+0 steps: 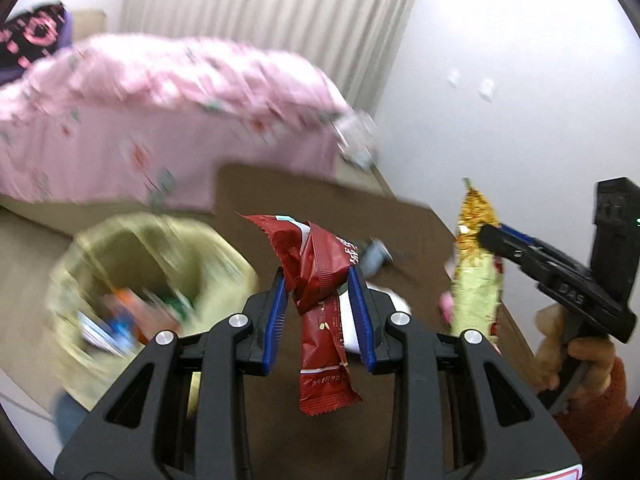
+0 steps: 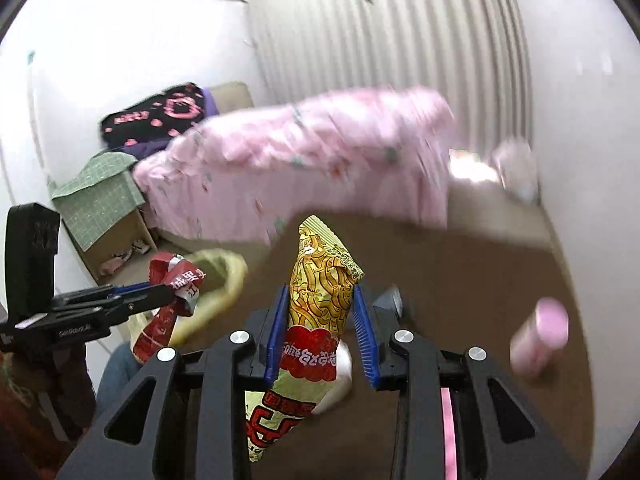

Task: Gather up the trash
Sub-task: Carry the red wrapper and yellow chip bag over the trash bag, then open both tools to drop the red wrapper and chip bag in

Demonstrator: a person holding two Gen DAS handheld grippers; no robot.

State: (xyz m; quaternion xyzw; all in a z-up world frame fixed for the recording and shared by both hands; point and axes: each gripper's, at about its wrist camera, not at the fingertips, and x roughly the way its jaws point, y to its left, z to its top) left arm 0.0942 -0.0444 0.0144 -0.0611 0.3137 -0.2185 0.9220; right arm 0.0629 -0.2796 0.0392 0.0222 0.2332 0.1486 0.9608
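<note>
My left gripper [image 1: 318, 280] is shut on a red snack wrapper [image 1: 316, 288] that hangs down between its blue pads, above the brown table [image 1: 408, 224]. It also shows in the right wrist view [image 2: 170, 292] with the red wrapper [image 2: 176, 280]. My right gripper [image 2: 320, 300] is shut on a yellow-green noodle wrapper [image 2: 320, 292]; it shows at the right of the left wrist view [image 1: 486, 236] with that wrapper [image 1: 476, 276]. A bin lined with a yellow-green bag [image 1: 132, 264] holds several pieces of trash, down left of the left gripper.
A bed with a pink quilt [image 1: 160, 112] lies behind the table. A pink cylinder [image 2: 540, 336] and a small grey object [image 1: 374, 258] lie on the table. A white object [image 2: 340, 376] lies under the grippers. A cardboard box with a green mat [image 2: 100, 196] stands left.
</note>
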